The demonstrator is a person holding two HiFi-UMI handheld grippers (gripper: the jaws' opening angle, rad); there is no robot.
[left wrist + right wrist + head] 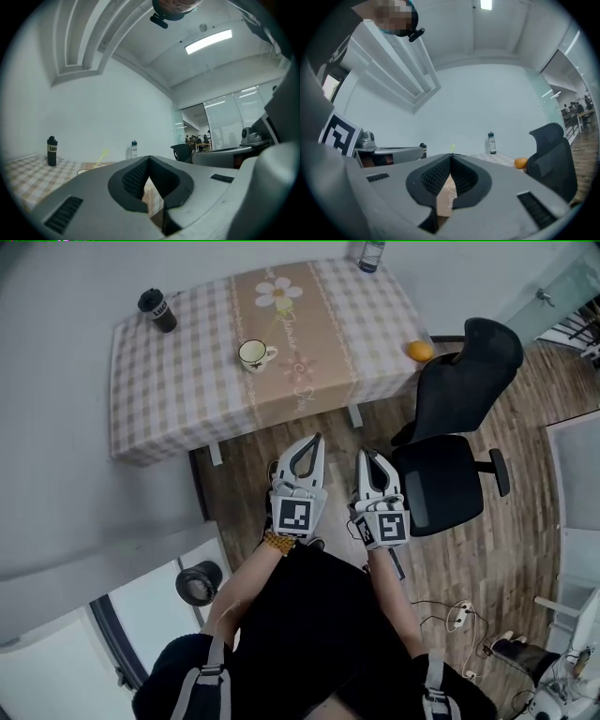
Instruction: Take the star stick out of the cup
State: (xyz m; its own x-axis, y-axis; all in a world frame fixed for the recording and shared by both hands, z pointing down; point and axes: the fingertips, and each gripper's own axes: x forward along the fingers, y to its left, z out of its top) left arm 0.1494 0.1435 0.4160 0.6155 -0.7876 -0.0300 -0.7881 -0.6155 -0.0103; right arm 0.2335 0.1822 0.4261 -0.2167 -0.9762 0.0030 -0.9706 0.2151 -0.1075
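Note:
A white cup with a handle stands on the checked tablecloth, near the table's middle. From above I cannot make out the stick inside it. In the left gripper view a thin yellow-green star stick rises above the far table edge. My left gripper and right gripper hang side by side over the wooden floor, short of the table and well apart from the cup. Both are shut, tips touching, with nothing between them.
A black bottle stands at the table's far left corner, and a clear bottle at the far edge. An orange lies at the right corner. A black office chair stands right of my grippers. Cables lie on the floor.

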